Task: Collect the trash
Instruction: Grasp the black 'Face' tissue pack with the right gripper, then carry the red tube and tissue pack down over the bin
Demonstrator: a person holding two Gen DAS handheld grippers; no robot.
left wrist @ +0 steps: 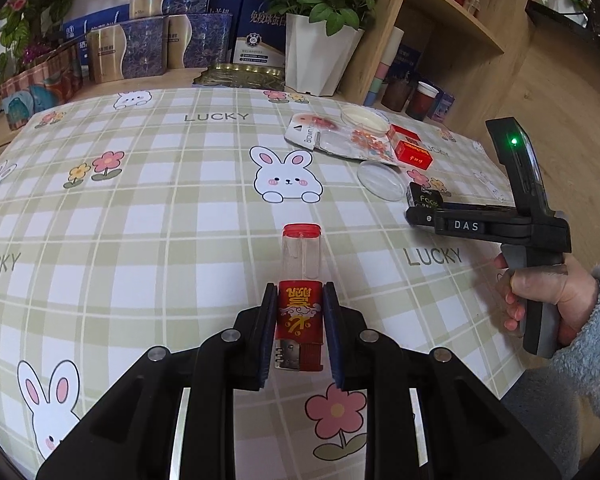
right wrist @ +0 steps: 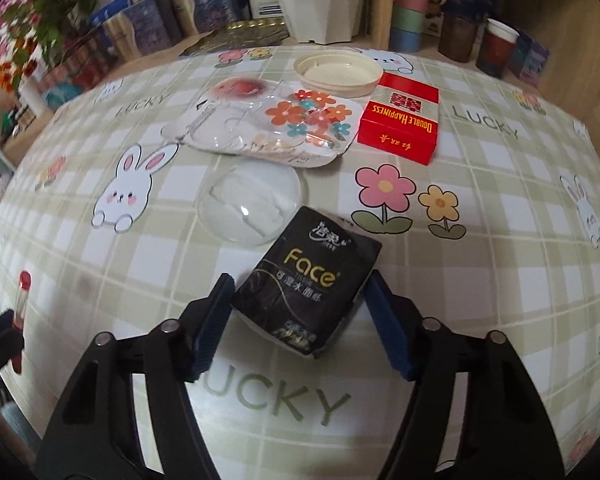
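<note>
A red lighter (left wrist: 300, 312) with a clear upper half sits upright between the pads of my left gripper (left wrist: 298, 292), which is shut on its printed red body above the checked tablecloth (left wrist: 160, 220). The same lighter (right wrist: 22, 292) shows at the left edge of the right wrist view. A black "Face" tissue pack (right wrist: 308, 276) lies tilted between the blue pads of my right gripper (right wrist: 298, 284), and both pads touch its sides. In the left wrist view a hand (left wrist: 540, 296) in a fuzzy blue sleeve holds the right gripper (left wrist: 420, 210) at the table's right side.
Beyond the tissue pack lie a clear dome lid (right wrist: 248, 204), a crumpled flower-print plastic pack (right wrist: 268, 124), a red cigarette box (right wrist: 400, 120) and a cream lid (right wrist: 338, 72). A white flower pot (left wrist: 320, 56), stacked boxes (left wrist: 140, 48) and a wooden shelf (left wrist: 452, 20) line the back.
</note>
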